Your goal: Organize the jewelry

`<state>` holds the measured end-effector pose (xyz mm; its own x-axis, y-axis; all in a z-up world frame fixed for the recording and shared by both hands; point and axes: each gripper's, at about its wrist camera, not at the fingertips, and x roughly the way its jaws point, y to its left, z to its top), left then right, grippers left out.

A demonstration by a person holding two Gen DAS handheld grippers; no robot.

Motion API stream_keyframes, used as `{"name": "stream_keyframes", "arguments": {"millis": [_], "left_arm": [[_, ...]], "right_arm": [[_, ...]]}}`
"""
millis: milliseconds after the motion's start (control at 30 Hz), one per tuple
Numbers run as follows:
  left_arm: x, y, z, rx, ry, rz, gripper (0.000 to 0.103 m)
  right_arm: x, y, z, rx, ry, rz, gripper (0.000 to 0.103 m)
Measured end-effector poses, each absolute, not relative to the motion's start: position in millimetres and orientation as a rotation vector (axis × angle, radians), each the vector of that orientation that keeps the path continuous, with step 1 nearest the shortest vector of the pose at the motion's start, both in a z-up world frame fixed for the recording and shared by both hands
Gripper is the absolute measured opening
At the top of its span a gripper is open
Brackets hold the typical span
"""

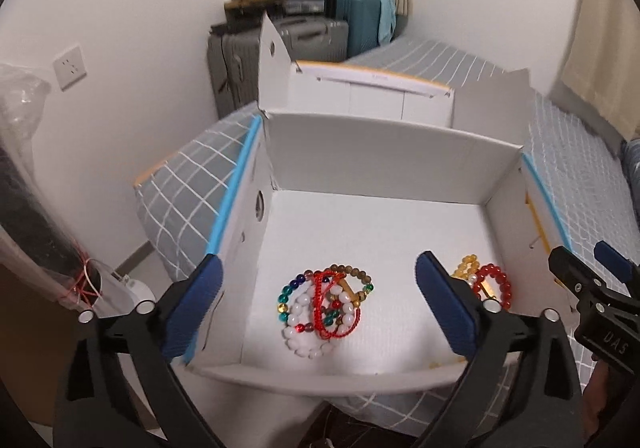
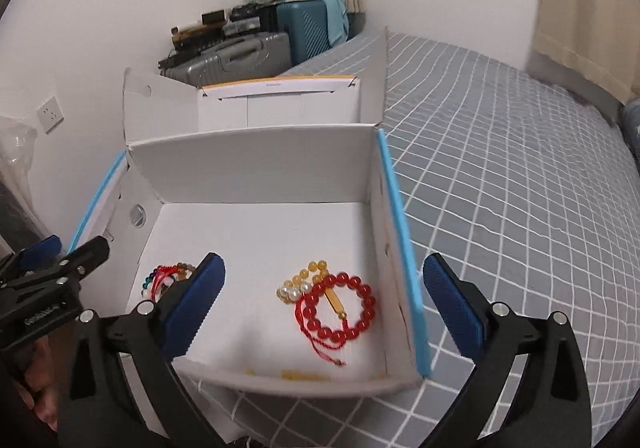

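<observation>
Two heaps of beaded bracelets lie on the floor of an open white cardboard box (image 2: 256, 163) with blue-taped rims. The left heap (image 1: 324, 308) mixes white, multicoloured and brown beads with a red cord; the right heap (image 2: 332, 304) holds a red-bead bracelet over yellow and pearl beads. The box rests on a bed with a grey, white-checked cover (image 2: 500, 167). The left hand-held gripper (image 1: 320, 304) and the right hand-held gripper (image 2: 324, 308) hover above the near box wall, blue-padded jaws spread wide, nothing between the pads. Grey and teal suitcases (image 2: 260, 47) stand against the wall.
</observation>
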<state>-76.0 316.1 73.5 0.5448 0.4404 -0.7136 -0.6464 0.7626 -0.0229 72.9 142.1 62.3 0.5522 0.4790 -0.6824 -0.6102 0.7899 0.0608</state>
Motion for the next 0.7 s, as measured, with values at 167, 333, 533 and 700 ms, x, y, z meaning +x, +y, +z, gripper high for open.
{"name": "stream_keyframes", "arguments": {"millis": [167,333,533,700], "left_arm": [[-98.1,298.2,75.2,-0.280,0.727,0.631,0.097],[-116.0,282.8,65.3,-0.284,0.745,0.594,0.097],[-130.9,267.9,55.3,-0.270,0.763,0.588,0.097],[-136.1,263.4,54.2,-0.254,0.752,0.605,0.097]], "right_arm": [[49.5,115.6,66.1,-0.175,0.688,0.615,0.095],[30.8,100.4,64.4,-0.176,0.656,0.605,0.095],[20.8,95.8,52.0,-0.203,0.667,0.604,0.095],[13.8,99.1,41.7,-0.230,0.685,0.614,0.095]]}}
